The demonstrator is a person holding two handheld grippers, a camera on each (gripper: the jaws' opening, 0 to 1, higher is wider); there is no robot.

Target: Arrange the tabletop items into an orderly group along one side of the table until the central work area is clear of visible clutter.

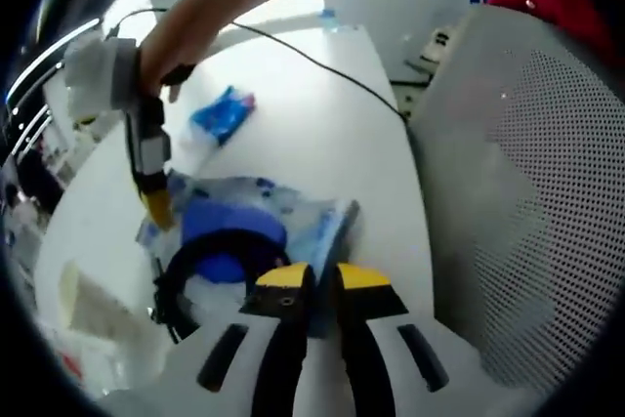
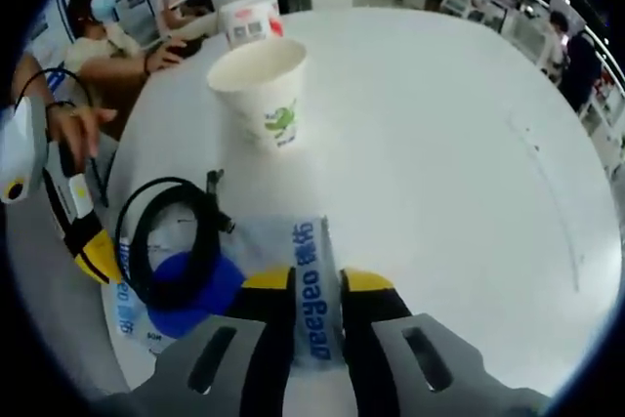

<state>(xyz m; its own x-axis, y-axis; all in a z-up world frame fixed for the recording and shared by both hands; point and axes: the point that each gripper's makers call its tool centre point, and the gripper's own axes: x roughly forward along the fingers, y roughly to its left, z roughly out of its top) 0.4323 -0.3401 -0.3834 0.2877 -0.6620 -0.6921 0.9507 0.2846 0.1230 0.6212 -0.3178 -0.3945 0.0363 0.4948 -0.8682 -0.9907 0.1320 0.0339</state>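
Note:
A clear plastic packet with blue print (image 2: 311, 280) lies on the white table (image 2: 439, 144). On it rest a coiled black cable (image 2: 166, 241) and a blue round disc (image 2: 186, 300). My right gripper (image 2: 314, 285) is shut on the packet's near edge. My left gripper (image 2: 93, 246) stands at the packet's left edge. In the left gripper view the left gripper (image 1: 325, 275) is nearly closed, with the packet (image 1: 317, 227) running between its jaws. There the right gripper (image 1: 156, 204) reaches down to the far edge, by the cable (image 1: 176, 275) and disc (image 1: 229, 227).
A paper cup (image 2: 262, 85) and a water bottle (image 2: 244, 2) stand beyond the packet. The cup (image 1: 93, 314) sits left of the coil. A small blue packet (image 1: 223, 112) and a thin black wire (image 1: 322, 70) lie further out. A perforated white chair back (image 1: 527, 192) is at the right. People sit across the table (image 2: 98, 36).

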